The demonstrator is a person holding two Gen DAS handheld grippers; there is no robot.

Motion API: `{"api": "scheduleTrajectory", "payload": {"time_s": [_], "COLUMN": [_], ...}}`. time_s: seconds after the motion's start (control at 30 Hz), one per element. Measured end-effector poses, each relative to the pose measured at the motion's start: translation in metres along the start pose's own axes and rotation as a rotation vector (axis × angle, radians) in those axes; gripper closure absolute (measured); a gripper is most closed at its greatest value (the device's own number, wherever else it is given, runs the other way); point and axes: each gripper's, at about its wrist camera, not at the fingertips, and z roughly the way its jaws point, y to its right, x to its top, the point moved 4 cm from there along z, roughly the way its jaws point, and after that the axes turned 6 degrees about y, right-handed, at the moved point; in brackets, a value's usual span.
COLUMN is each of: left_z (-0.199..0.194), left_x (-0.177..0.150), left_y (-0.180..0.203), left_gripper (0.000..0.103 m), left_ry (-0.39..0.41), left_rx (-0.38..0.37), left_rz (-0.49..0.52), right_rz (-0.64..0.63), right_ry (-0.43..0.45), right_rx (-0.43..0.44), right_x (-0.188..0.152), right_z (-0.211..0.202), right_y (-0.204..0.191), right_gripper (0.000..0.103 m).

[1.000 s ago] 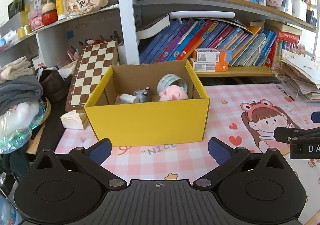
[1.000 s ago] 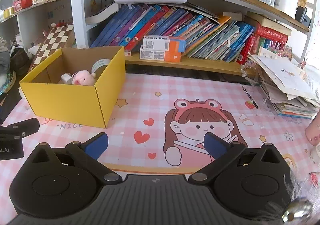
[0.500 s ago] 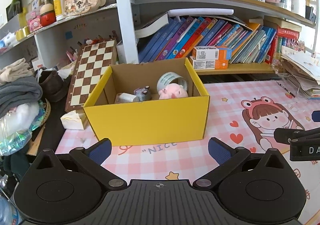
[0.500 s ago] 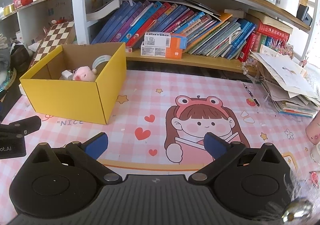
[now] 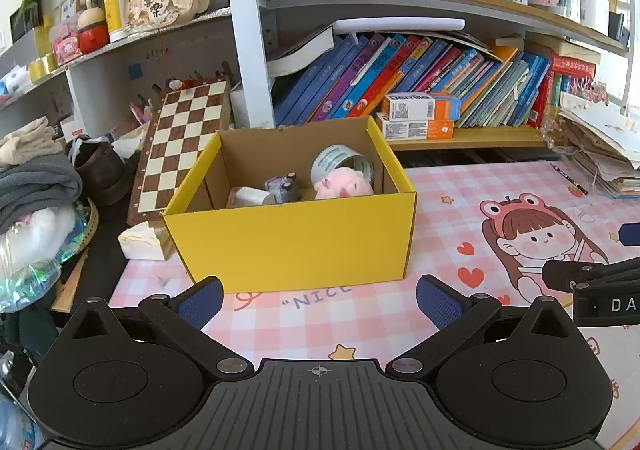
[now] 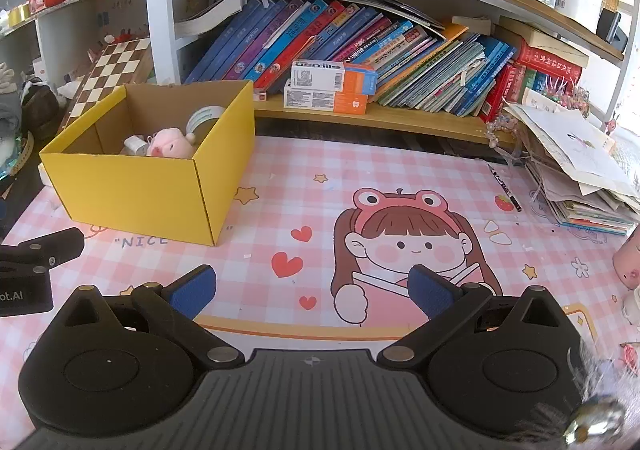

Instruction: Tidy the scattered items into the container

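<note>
Box (image 5: 292, 242) is sitting on the pink mat (image 6: 280, 209), holding the pink plush (image 5: 342, 187) and tape roll (image 5: 340, 165); both grippers, left gripper (image 5: 318, 296) and right gripper (image 6: 312, 288), are hovering spread wide, gripping nothing, seemingly finished.

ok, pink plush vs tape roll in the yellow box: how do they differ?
The pink plush is soft, rounded and solid pink; the tape roll is a rigid hollow ring, pale with printed lettering. The pink plush sits in front, and the tape roll stands on edge behind it, partly hidden. Both are inside the yellow box, at its right end.
</note>
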Motion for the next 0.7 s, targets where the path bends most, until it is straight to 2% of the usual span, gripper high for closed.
{"api": "scheduleTrajectory", "payload": {"time_s": [0.7], "left_z": [0.0003], "left_x": [-0.0042], "left_y": [0.0005], "left_gripper": [0.0], "left_ry": [-0.018], "left_rx": [-0.007], "left_rz": [-0.007], "right_rz": [-0.007], "right_ry": [-0.016], "right_rx": [0.012], "right_x": [-0.0026], "right_z": [0.0022], "right_y": [-0.0032], "right_gripper": [0.0]}}
